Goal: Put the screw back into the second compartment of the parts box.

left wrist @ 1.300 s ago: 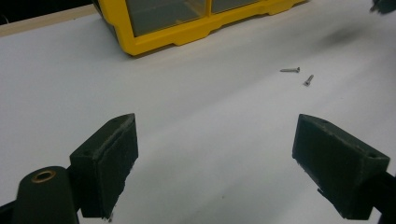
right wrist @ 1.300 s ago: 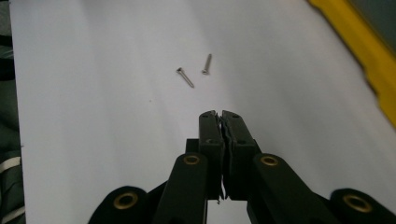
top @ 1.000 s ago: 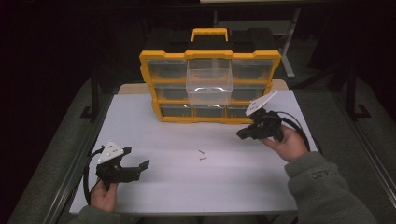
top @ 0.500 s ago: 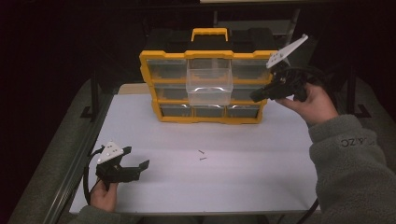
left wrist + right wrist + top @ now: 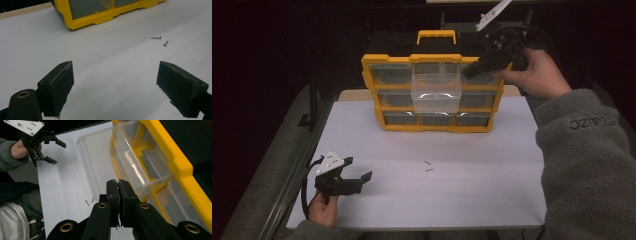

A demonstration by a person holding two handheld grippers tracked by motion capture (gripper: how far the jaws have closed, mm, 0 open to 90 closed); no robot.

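Yellow plastic frames the drawer cabinet (image 5: 432, 127) that stands at the far edge of the desk (image 5: 492, 200), near its middle, with a carrying handle (image 5: 436, 36) on top. Its clear middle drawer (image 5: 436, 92) in the top row is pulled out toward the person, and from above nothing can be made out in it. The right gripper (image 5: 471, 71) is held up in the air at the cabinet's upper right corner, just beside the pulled-out drawer; whether it touches the cabinet I cannot tell. In the right gripper view its jaws are pressed together with nothing between them, pointing down past the drawer's clear wall.

Two small screws (image 5: 428, 166) lie loose on the white desk top, in front of the cabinet and a little toward the near edge, close beside each other but apart. The left gripper (image 5: 362, 179) rests low near the front left corner of the desk, in the person's left hand (image 5: 323, 209). Its jaws stand wide apart and hold nothing; in the left gripper view the screws (image 5: 160, 40) lie well ahead of them on bare desk.
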